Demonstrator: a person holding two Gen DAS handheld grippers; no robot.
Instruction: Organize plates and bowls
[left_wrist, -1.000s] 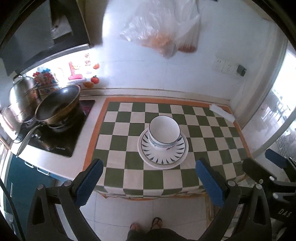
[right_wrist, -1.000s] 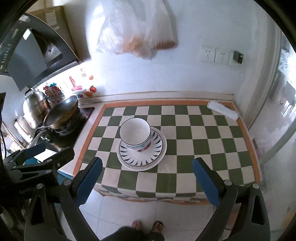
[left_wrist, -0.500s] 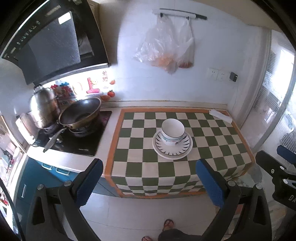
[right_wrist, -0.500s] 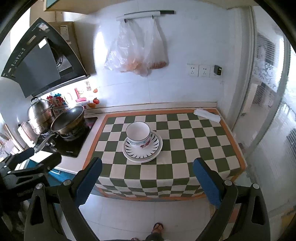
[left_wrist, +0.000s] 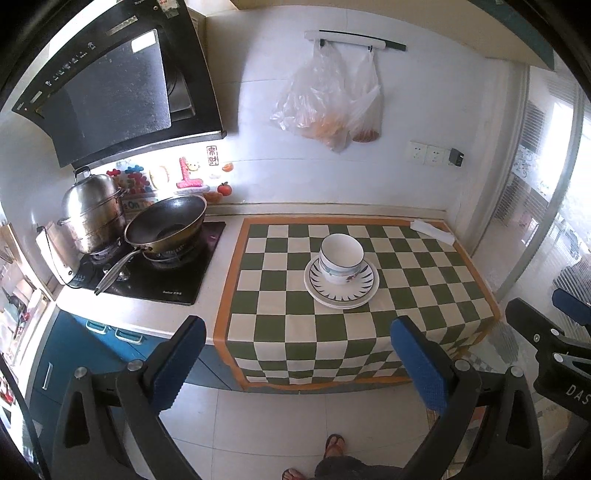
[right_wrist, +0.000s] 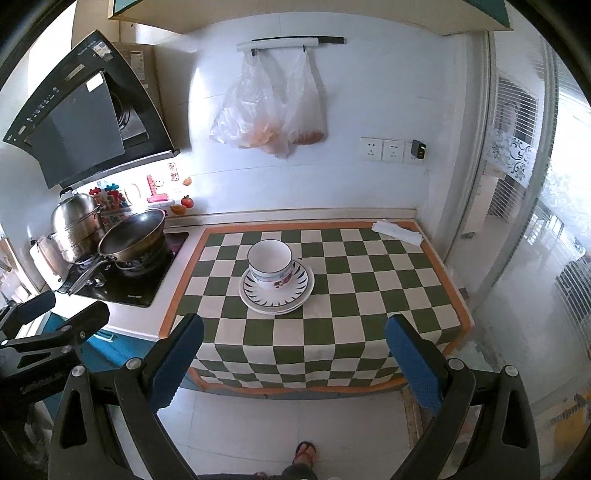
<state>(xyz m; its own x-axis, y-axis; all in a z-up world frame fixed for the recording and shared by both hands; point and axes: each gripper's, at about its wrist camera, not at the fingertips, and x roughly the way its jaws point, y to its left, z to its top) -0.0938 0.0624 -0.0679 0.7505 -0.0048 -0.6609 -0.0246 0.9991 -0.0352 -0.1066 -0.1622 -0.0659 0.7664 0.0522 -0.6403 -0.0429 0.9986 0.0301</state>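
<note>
A white bowl (left_wrist: 341, 257) sits stacked on patterned plates (left_wrist: 341, 286) near the middle of a green-and-white checkered cloth (left_wrist: 424, 273) covering a kitchen counter, with a wok (left_wrist: 166, 225) and a steel pot (left_wrist: 92, 218) on the stove to the left. Both the left gripper (left_wrist: 297, 352) and the right gripper (right_wrist: 293, 350) hang well back from the counter above the tiled floor (right_wrist: 277, 424), jaws spread wide and holding nothing. Two plastic bags (right_wrist: 269, 114) hang on the wall behind.

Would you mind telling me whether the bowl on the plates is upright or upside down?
Upright: the bowl stands on the stacked plates, rim up, white inside showing.
</note>
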